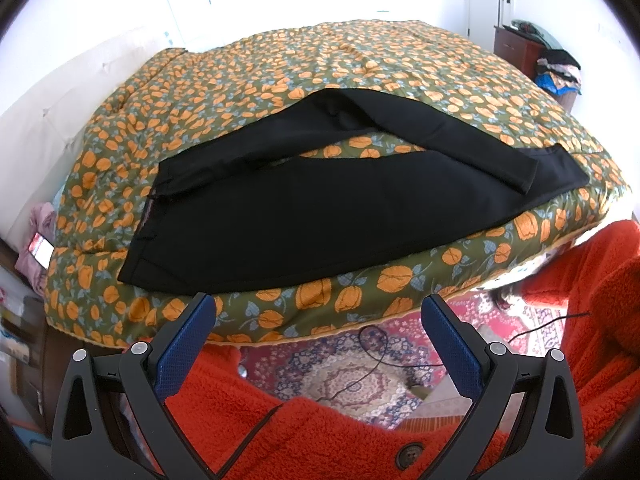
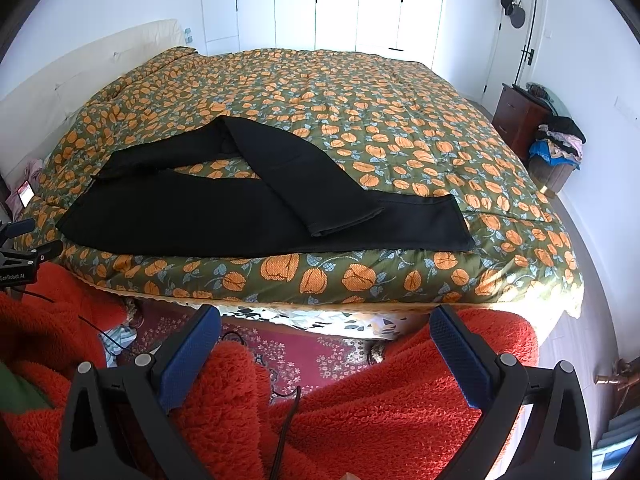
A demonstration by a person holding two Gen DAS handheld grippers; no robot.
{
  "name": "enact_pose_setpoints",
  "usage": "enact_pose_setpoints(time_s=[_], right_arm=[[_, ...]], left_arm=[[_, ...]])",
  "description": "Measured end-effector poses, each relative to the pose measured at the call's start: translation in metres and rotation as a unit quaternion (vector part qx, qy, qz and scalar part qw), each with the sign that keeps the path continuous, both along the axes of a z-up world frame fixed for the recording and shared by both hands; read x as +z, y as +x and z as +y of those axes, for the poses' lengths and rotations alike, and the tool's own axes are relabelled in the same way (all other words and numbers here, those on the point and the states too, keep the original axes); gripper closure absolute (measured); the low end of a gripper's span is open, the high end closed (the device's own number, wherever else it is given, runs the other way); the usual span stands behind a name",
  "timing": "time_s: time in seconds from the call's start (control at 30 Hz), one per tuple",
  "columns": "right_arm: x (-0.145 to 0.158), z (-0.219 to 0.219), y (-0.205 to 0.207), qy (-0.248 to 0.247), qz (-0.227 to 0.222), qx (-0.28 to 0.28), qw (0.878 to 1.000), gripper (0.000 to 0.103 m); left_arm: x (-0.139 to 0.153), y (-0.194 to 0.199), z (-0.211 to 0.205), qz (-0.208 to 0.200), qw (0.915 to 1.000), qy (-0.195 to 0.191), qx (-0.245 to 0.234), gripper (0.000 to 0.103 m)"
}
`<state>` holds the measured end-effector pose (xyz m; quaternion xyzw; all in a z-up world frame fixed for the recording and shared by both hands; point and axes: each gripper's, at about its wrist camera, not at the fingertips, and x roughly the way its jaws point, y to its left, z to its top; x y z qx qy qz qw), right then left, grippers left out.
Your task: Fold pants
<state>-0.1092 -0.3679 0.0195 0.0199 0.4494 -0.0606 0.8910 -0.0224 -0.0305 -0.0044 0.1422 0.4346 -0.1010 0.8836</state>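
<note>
Black pants [image 1: 304,208] lie on the bed near its front edge, waist at the left, one leg flat along the edge and the other bent over it so its cuff rests on the lower leg. They also show in the right wrist view [image 2: 224,212]. My left gripper [image 1: 318,308] is open and empty, held off the bed's front edge below the pants. My right gripper [image 2: 326,320] is open and empty, also off the bed's edge. The left gripper's body [image 2: 20,256] shows at the left of the right wrist view.
The bed has a green quilt with orange flowers [image 2: 360,120] and a white headboard [image 2: 60,84] at left. A patterned rug [image 1: 348,376] and black cable lie below. An orange fleece coat [image 2: 360,408] fills the foreground. A laundry basket [image 2: 554,160] and dark cabinet stand at right.
</note>
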Motion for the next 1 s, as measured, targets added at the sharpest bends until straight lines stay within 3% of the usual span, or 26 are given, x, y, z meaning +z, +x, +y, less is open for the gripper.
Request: enact_pose_setpoints(time_s=[1.0], right_arm=[[-0.0037, 0.0040, 0.0019, -0.005, 0.004, 0.005, 1.000, 0.000]], left_arm=[[-0.0040, -0.0019, -0.0007, 0.001, 1.0000, -0.004, 0.003, 0.001]])
